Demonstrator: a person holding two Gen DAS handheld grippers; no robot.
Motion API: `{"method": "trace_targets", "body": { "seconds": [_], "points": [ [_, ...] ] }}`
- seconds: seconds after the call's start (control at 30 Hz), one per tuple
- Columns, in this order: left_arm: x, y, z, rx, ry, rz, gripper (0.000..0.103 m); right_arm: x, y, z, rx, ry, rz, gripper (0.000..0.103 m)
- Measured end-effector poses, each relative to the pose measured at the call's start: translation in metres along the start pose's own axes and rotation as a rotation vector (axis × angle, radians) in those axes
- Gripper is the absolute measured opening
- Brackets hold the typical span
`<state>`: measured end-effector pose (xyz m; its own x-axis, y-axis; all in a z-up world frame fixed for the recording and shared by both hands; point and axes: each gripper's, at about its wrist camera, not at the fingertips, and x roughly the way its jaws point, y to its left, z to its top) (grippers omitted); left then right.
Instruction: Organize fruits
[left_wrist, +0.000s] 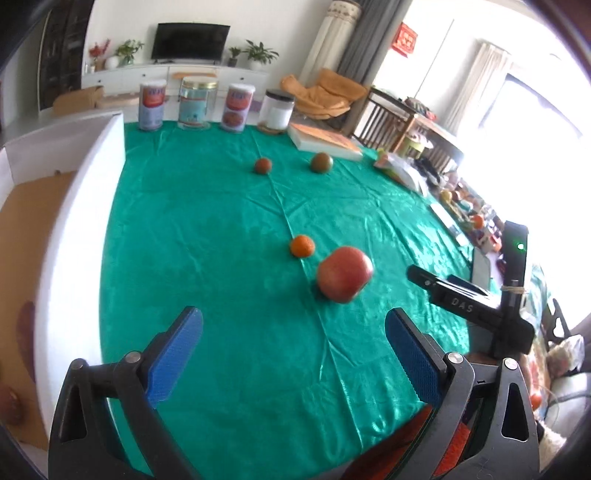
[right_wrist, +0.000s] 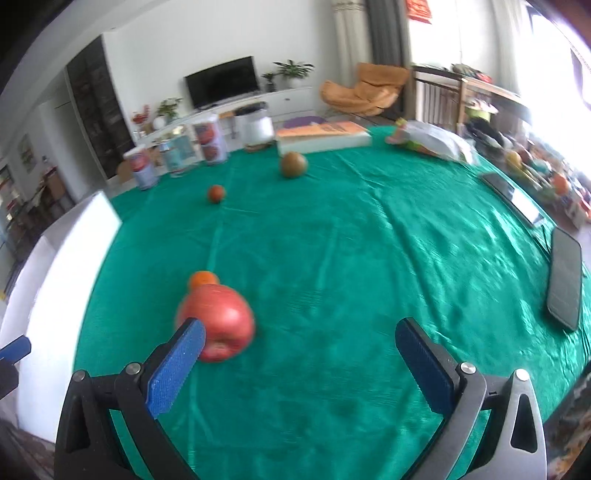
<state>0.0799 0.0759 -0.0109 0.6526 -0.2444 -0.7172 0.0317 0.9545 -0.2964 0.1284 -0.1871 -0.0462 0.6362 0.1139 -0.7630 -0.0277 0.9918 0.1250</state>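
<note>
Grippers: left gripper with blue ribbed pads spread wide, nothing between them; right gripper the same, wide apart and holding nothing.
Apple: large red apple on the shiny green tablecloth, ahead of the left gripper and nearer its right-hand finger; in the right wrist view it sits just past the left-hand pad, blurred, contact can't be told.
Orange: small orange citrus fruit just beyond the apple, close beside it.
Far fruit: small reddish-brown round fruit and larger green-brown round fruit well apart from the apple, near the far edge.
Box: white-walled box with brown floor at the cloth's left edge; dark reddish shapes low inside it, too blurred to identify.
Back row: four jars and an orange-topped white book.
</note>
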Motion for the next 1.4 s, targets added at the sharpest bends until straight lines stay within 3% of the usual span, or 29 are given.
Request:
{"method": "trace_targets", "body": {
  "seconds": [0.1, 0.2, 0.4, 1.27, 1.33, 1.4],
  "points": [
    [0.043, 0.001, -0.003, 0.023, 0.037, 0.122, 0.1, 0.015, -0.031, 0.001, 0.038, 0.016, -0.067, 0.102],
    [0.079, 0.011, -0.006, 0.037, 0.065, 0.224, 0.099, 0.033, -0.032, 0.001, 0.007, 0.019, -0.128, 0.102],
    [0.112, 0.03, -0.008, 0.076, 0.07, 0.341, 0.099, 0.07, -0.027, 0.002, -0.041, 0.057, -0.19, 0.102],
    [0.12, 0.035, -0.007, 0.059, 0.06, 0.347, 0.103, 0.072, -0.033, -0.004, 0.004, 0.08, -0.172, 0.103],
    [0.12, 0.035, -0.007, 0.059, 0.06, 0.346, 0.103, 0.066, -0.031, -0.005, 0.01, 0.055, -0.131, 0.103],
    [0.12, 0.035, -0.007, 0.059, 0.06, 0.346, 0.103, 0.051, -0.023, -0.003, 0.002, -0.012, -0.02, 0.103]
  ]
}}
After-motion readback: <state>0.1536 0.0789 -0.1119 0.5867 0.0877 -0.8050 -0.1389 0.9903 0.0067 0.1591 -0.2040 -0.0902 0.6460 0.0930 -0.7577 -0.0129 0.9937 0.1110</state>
